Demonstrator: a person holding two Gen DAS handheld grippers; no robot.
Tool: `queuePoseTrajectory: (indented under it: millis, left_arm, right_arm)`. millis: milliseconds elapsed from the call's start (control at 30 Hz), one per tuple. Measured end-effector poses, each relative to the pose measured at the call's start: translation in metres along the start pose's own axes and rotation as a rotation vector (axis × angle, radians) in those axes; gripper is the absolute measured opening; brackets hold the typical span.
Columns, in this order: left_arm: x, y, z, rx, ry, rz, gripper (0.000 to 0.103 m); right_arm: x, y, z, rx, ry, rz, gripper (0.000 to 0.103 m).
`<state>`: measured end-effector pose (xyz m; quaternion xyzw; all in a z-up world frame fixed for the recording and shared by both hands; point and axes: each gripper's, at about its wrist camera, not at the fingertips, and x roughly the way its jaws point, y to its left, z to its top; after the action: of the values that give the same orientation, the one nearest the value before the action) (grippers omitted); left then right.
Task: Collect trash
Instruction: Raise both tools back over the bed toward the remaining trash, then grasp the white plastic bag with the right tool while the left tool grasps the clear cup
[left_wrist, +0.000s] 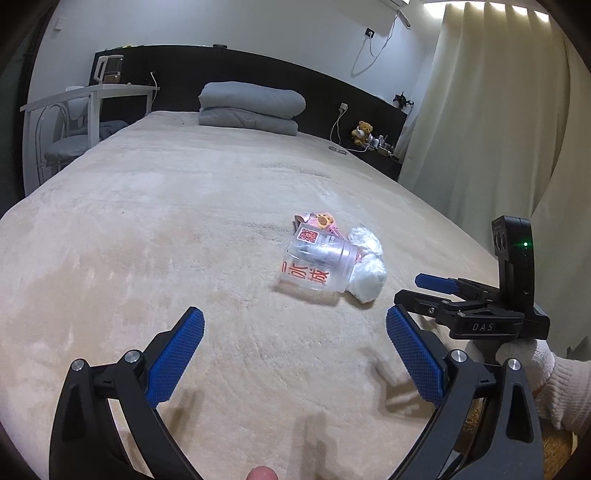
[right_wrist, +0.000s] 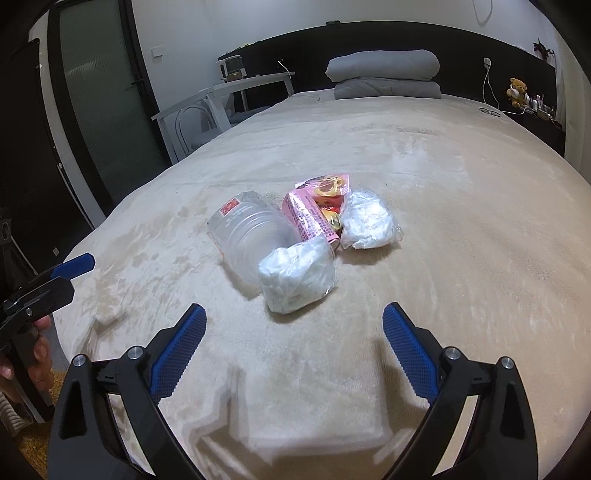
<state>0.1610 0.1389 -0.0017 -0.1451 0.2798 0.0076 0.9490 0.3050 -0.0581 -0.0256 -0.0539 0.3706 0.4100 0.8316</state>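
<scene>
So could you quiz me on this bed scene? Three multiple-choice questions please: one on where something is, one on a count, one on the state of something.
1. Where does the trash lie?
A. on the beige bed
B. on the white desk
C. on the floor

2. How many white plastic-wrapped wads are in the pile?
A. one
B. two
C. four

3. How is the clear plastic cup placed?
A. upright
B. held in a gripper
C. on its side

Answers:
1 A, the pile rests mid-bed.
2 B, a near wad and a far wad flank the pink wrapper.
3 C, its mouth faces sideways; the left gripper and right gripper are both open and empty.
</scene>
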Motion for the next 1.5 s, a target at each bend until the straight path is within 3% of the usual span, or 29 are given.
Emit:
queuePoseTrajectory:
  millis: [200,400,467,567,1000,1500]
  left_arm:
    - [0.009,0.013,0.011,0.030,-0.015,0.033,0.097]
    - [0.018,0.024,0.015,0.050,-0.018,0.060,0.097]
    - [0.021,0.027,0.016,0.042,-0.012,0.063,0.097]
    - [0.024,0.027,0.016,0.039,-0.004,0.060,0.097]
    - [0.038,0.012,0.019,0.085,-0.010,0.051,0.097]
    - [0.110,-0.019,0.021,0.218,0.056,0.010,0.097]
  right_arm:
    - [0.021,-0.002,0.013,0.007,0.004,0.010,0.094]
    - [0.037,-0.001,0.017,-0.002,0.025,0.010,0.081]
    - [0.042,-0.003,0.019,0.000,0.036,0.008,0.068]
    - [0.044,-0.003,0.019,0.002,0.051,0.007,0.056]
    - [0.009,-0.002,0.016,0.023,0.000,0.034,0.054]
    - [-0.052,-0.024,-0.003,0.051,-0.040,0.034,0.054]
